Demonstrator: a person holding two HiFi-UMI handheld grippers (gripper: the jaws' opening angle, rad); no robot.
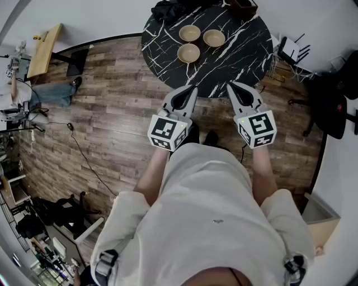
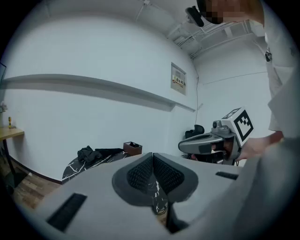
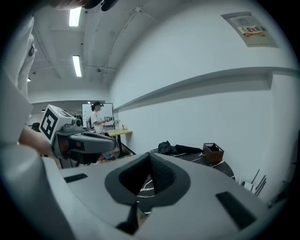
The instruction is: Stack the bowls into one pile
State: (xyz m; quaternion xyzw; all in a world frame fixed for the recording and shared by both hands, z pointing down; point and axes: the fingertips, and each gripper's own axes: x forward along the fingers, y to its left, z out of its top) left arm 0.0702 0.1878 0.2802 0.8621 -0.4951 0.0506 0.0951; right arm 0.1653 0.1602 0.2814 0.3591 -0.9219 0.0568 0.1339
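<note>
Three bowls (image 1: 188,53) lie unstacked on the desk (image 1: 246,56)
Left tongs (image 1: 192,90) and right tongs (image 1: 231,86) are both pressed closed, empty, short of the desk. The bowls sit close together, so a careless reach could knock a neighbour.

Right gripper (image 3: 150,163) filled the lower centre, jaws pressed together with nothing between. Left gripper (image 3: 110,142) poked in mid-left, and a black marble table (image 3: 195,158) with a brown box (image 3: 213,151) sat behind, centre-right.

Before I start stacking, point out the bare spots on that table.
Bare marble on the table: the near-right stretch between the three bowls and the rim, and a narrower strip left of them. Crowded: the far edge, with the black cloth and brown box.
</note>
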